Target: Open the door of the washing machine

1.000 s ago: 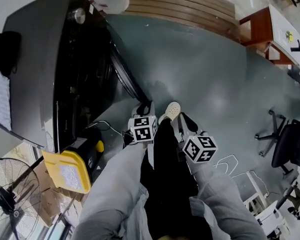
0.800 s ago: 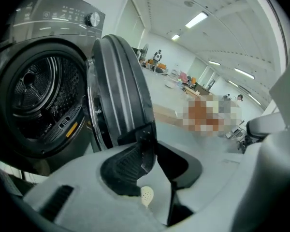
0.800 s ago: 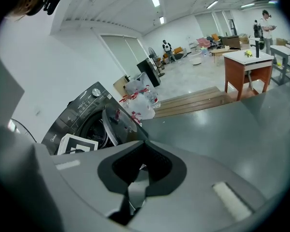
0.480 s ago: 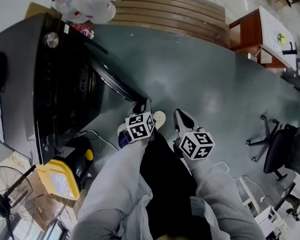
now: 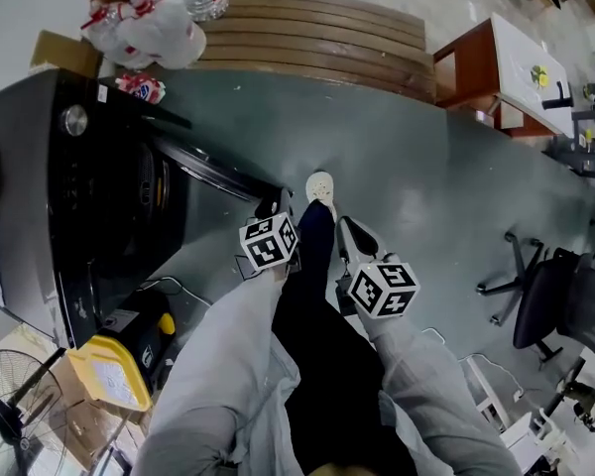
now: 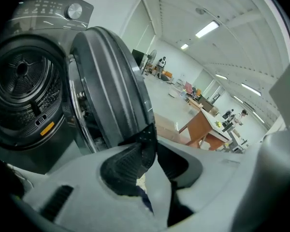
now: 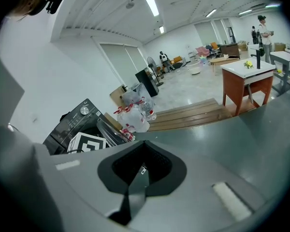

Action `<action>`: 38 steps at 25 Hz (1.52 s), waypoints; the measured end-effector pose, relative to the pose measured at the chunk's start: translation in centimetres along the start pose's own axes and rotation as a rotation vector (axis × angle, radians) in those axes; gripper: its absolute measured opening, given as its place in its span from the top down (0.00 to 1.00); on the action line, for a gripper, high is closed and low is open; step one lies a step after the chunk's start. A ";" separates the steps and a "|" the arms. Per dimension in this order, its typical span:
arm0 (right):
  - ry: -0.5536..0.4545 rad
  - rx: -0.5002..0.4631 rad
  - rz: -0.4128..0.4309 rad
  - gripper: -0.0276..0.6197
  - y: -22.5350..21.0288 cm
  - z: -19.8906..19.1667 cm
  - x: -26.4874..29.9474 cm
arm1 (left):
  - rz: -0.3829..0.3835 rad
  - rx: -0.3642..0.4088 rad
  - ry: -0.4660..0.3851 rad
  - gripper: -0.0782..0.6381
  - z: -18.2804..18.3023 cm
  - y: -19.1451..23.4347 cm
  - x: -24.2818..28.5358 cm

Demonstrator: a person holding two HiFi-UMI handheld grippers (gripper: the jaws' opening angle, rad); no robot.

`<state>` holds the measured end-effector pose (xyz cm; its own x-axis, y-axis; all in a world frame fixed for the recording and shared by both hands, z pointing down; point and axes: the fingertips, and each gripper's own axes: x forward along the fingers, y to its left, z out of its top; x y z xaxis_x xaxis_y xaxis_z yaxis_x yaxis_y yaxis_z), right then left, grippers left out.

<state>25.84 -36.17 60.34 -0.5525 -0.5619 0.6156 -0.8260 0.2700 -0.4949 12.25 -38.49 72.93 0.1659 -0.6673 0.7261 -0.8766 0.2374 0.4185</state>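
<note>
The door [image 6: 111, 81] stands swung well open from the front of the washing machine [image 5: 30, 216], hinged on the side nearer the machine, leaving the drum [image 6: 19, 76] exposed below the control dial [image 6: 74, 10]. The left gripper [image 5: 276, 206] is at the door's free rim, jaws partway closed and pinching that rim at their tips. The right gripper [image 7: 143, 151] is held just beside it, clear of the door, jaws together with nothing between them. A pale shoe [image 5: 320, 185] of the person rests on the grey floor [image 5: 407, 167] between the two grippers. Beyond the machine lie a slatted wooden platform [image 5: 307, 38] and a bag of bottles [image 5: 159, 28]; a yellow container [image 5: 104, 377] sits by the machine's near side.
</note>
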 end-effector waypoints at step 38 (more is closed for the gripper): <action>0.533 -0.627 0.568 0.94 -1.7 20.3 17.5 | 0.331 -0.388 -0.132 0.78 10.5 -6.1 11.3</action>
<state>19.82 -62.34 59.52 -0.7350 0.1607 0.6587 -0.2490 0.8396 -0.4827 14.74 -54.91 72.82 -0.1714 -0.5898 0.7892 -0.6368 0.6775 0.3681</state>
